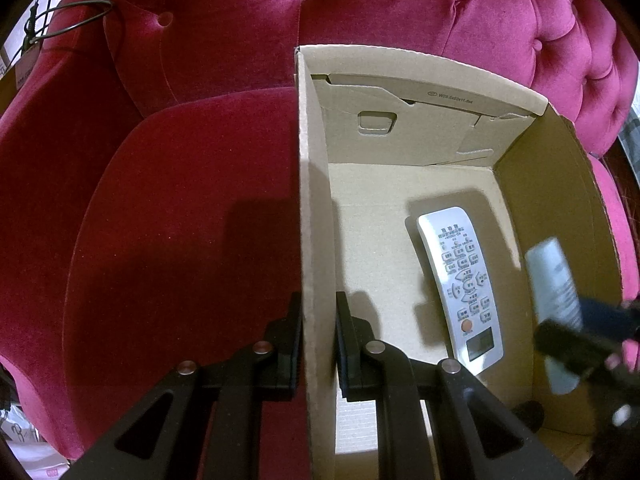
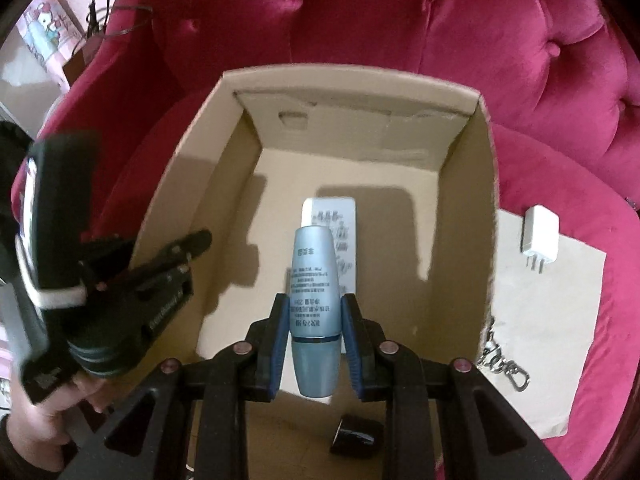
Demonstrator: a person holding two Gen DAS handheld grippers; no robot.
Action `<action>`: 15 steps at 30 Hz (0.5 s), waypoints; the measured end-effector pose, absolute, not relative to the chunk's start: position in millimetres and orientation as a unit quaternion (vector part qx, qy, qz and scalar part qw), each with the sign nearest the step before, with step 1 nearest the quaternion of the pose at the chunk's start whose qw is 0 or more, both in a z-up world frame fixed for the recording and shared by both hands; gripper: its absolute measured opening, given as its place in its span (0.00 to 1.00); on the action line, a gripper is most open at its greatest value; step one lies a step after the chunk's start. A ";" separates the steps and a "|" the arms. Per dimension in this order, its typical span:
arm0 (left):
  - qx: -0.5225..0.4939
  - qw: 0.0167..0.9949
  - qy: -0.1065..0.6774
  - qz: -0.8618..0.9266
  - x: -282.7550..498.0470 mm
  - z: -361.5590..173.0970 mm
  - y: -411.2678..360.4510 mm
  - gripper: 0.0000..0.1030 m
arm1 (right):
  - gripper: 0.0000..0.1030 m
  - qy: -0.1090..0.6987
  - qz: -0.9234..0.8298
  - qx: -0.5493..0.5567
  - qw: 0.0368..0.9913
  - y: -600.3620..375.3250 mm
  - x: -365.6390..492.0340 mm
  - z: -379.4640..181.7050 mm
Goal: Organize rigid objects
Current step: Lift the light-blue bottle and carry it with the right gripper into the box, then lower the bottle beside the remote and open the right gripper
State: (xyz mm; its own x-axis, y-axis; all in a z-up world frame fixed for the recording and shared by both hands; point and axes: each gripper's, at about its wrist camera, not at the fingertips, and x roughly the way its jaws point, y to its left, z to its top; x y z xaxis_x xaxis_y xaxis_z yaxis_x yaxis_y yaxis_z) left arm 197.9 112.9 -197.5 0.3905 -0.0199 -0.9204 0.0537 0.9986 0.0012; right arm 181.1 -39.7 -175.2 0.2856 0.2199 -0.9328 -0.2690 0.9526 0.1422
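Right wrist view: your right tongs (image 2: 315, 330) are clamped on a pale blue bottle (image 2: 315, 280), held above the open cardboard box (image 2: 486, 184), which sits on a red velvet armchair (image 2: 520, 40). A white remote control (image 2: 340, 220) lies flat on the box floor under the bottle; a small dark object (image 2: 356, 438) lies near the box's near edge. Outside, right of the box, a white charger plug (image 2: 538, 236) rests on brown paper (image 2: 552, 320), with a metal clasp (image 2: 514, 376) nearby. Your left tongs (image 1: 318, 340) pinch the box's left wall, closed tightly on it.
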 end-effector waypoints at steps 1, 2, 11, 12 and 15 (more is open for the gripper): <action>0.015 0.834 0.552 -0.022 198.0 -197.5 113.1 0.14 | 0.26 0.581 0.154 -0.021 0.799 -38.6 179.9 -178.8; 0.015 0.834 0.552 -0.022 197.8 -197.6 112.7 0.14 | 0.26 0.585 0.153 -0.022 0.796 -37.4 178.6 -182.8; 0.015 0.834 0.552 -0.022 198.3 -197.9 113.0 0.14 | 0.27 0.608 0.148 -0.029 0.779 -32.3 166.5 -212.4; 0.015 0.834 0.552 -0.022 198.2 -197.9 112.9 0.14 | 0.27 0.610 0.148 -0.031 0.777 -31.5 165.2 -214.8; 0.015 0.834 0.552 -0.022 198.3 -197.9 113.0 0.14 | 0.27 0.616 0.148 -0.027 0.773 -29.9 162.3 -221.0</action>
